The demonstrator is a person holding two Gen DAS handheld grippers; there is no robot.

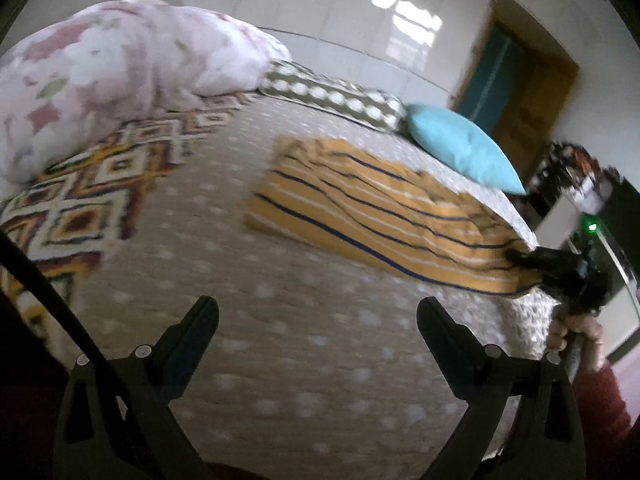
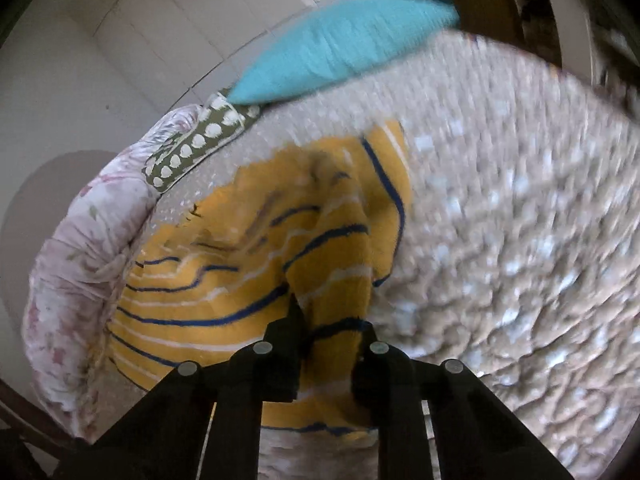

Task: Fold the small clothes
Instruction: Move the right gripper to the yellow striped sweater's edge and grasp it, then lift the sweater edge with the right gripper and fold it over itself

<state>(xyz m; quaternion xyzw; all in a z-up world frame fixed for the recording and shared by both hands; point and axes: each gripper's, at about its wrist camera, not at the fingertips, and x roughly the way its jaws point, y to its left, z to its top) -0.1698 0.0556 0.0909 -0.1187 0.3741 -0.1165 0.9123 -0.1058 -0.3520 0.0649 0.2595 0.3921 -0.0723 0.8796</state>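
While the left gripper (image 1: 318, 320) hangs wide open and empty above the bedspread (image 1: 240, 280), the right gripper (image 2: 328, 332) pinches the striped cloth (image 2: 224, 280).

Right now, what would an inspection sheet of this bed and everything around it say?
Surface: bed under a beige spotted quilt, rumpled near the right side.
Job's things: one yellow striped garment, partly bunched, one end lifted.
Clutter: blue pillow, green dotted cushion, pink floral duvet, patterned blanket.
Grippers: left gripper, jaws wide, nothing between them, above bare quilt; right gripper, jaws pinched on the garment's end.
Cables: a dark strap or cable at the left edge of the left view; cannot tell which.
Surroundings: glossy white wall, wooden door frame, a dark unit with a green light.
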